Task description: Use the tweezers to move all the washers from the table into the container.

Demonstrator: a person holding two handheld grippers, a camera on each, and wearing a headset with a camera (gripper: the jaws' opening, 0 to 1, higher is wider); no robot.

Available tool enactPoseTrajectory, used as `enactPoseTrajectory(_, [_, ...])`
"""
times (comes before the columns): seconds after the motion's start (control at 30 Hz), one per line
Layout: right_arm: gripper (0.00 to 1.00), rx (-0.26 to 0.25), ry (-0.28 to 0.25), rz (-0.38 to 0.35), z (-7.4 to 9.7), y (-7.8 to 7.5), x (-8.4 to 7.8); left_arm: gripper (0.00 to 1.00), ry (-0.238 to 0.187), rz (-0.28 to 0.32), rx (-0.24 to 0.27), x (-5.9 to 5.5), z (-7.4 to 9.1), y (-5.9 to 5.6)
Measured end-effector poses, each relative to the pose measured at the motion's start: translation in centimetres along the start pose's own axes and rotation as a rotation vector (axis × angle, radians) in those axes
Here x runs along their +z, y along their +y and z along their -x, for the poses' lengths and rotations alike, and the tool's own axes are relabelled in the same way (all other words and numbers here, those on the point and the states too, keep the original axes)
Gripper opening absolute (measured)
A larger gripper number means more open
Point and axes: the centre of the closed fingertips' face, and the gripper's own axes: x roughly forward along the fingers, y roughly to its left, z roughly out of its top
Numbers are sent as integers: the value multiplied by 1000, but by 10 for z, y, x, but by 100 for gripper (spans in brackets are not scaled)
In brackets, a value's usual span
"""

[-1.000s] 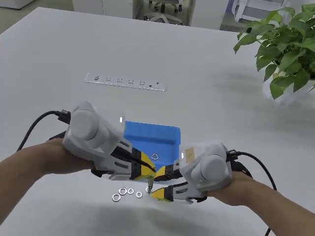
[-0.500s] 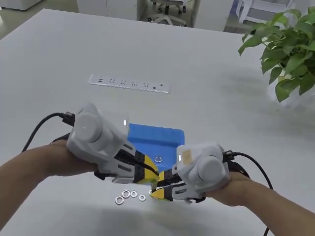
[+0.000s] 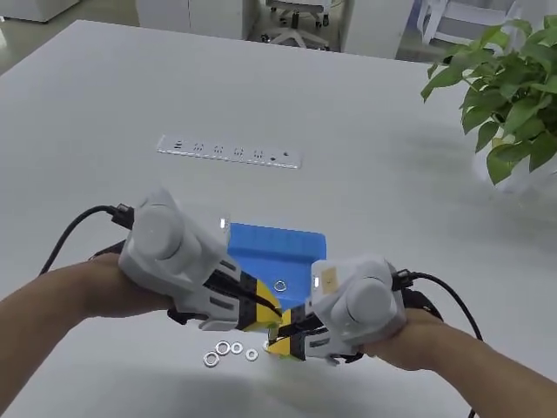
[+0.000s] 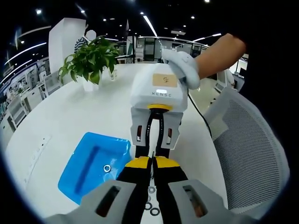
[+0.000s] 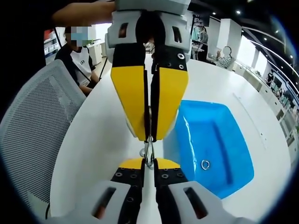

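- Both jaw pairs are nearly closed: left gripper [image 4: 152, 161] and right gripper [image 5: 149, 164] pinch the thin tweezers [image 5: 148, 148].
- Several washers [image 3: 230, 351] lie on the table [image 3: 392, 192] beside the blue container [image 3: 261, 244].
- Washers look light, hard and slippery; pinch one across its rim.

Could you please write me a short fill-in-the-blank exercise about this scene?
The container is ____.
It holds ____ washer.
The plant's leaves are ____.
The tweezers sit between the left claw's tips, coloured ____.
Missing words: blue; one; green; yellow.
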Motion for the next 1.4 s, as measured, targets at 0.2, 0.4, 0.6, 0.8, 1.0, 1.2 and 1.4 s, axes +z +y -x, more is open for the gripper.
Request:
enactPoseTrajectory(0.2, [8,-4,-1,-11,0,-1,0,6,3,-4,5,0,0,1])
enactPoseTrajectory(0.4, [8,-10,-5,-18,0,-1,0,6,8,-7,10,0,0,1])
enactPoseTrajectory(0.6, [8,-7,-6,-13,-1,0,1,14,-2,-9,11,2,1,0])
enactPoseTrajectory(0.8, [8,-14,-14,-8,2,-1,5,27,-21,-3,29,6,7,1])
enactPoseTrajectory(1.0, [9,-22,-20,2,8,-1,10,40,-55,17,70,9,15,4])
enactPoseTrajectory(1.2, [9,-42,-42,-7,18,-2,19,52,-85,56,125,7,22,6])
enactPoseTrajectory(1.4, [9,-38,-56,-11,28,1,29,64,-102,90,162,2,29,4])
